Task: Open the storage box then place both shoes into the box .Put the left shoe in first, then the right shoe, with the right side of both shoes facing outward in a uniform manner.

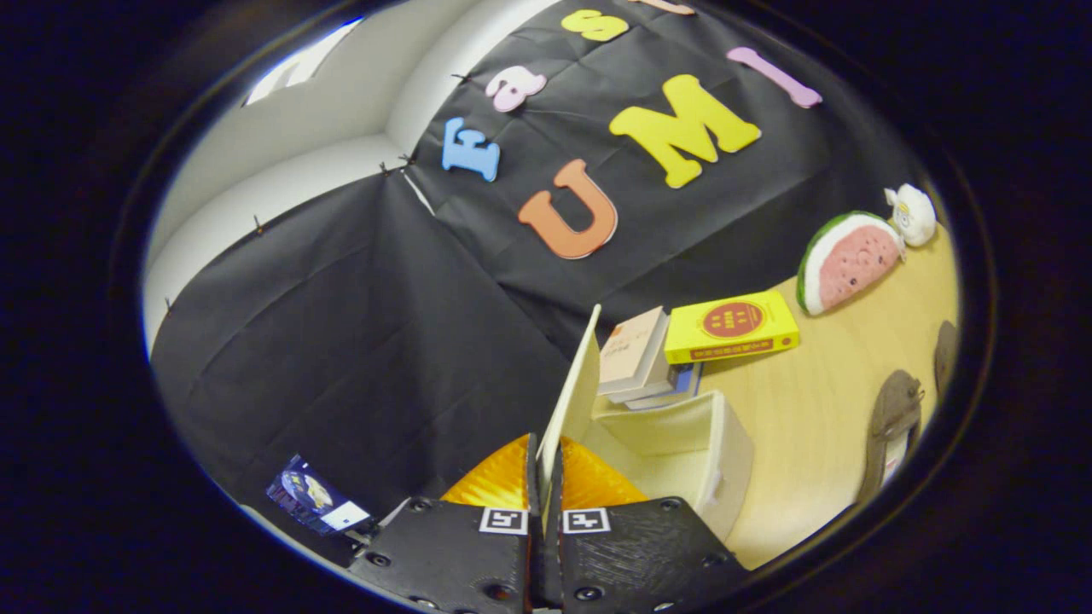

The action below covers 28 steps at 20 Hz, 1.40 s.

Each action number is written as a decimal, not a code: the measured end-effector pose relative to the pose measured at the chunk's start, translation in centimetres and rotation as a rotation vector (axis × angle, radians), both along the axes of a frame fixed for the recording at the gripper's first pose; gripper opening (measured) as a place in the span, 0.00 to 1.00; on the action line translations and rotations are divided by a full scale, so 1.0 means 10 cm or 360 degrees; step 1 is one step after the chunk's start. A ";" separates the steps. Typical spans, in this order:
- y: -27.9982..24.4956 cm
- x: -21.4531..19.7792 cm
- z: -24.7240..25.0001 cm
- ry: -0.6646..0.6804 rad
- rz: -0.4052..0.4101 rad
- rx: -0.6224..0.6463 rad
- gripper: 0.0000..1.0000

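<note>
Between the pressed-together fingers of the claw [544, 490] stands the thin cream lid [573, 394] of the pale storage box [693, 443], pinched and swung upright (presumably to open it) while two dark shoes [891, 426] wait beyond on the wooden counter [810, 409].

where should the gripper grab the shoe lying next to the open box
Take the dark shoe at its collar rim from above: it lies sole-down on the table, opening up. The gripper is now shut on the storage box lid.

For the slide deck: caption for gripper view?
Gripper shut on lid, swinging box open; shoe waits on table.
</note>
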<state>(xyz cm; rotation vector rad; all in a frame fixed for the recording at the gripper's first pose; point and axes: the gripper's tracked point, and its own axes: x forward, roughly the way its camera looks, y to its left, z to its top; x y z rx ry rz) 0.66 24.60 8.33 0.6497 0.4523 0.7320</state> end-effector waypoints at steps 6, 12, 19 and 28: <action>0.88 -0.11 0.40 -0.0137 0.0115 -0.0154 0.01; 1.72 -0.19 0.46 -0.0272 0.0256 -0.0335 0.18; 2.07 -0.40 0.44 -0.0518 0.0354 -0.0437 0.89; 1.06 -0.12 0.25 -0.0645 -0.0008 -0.0606 0.96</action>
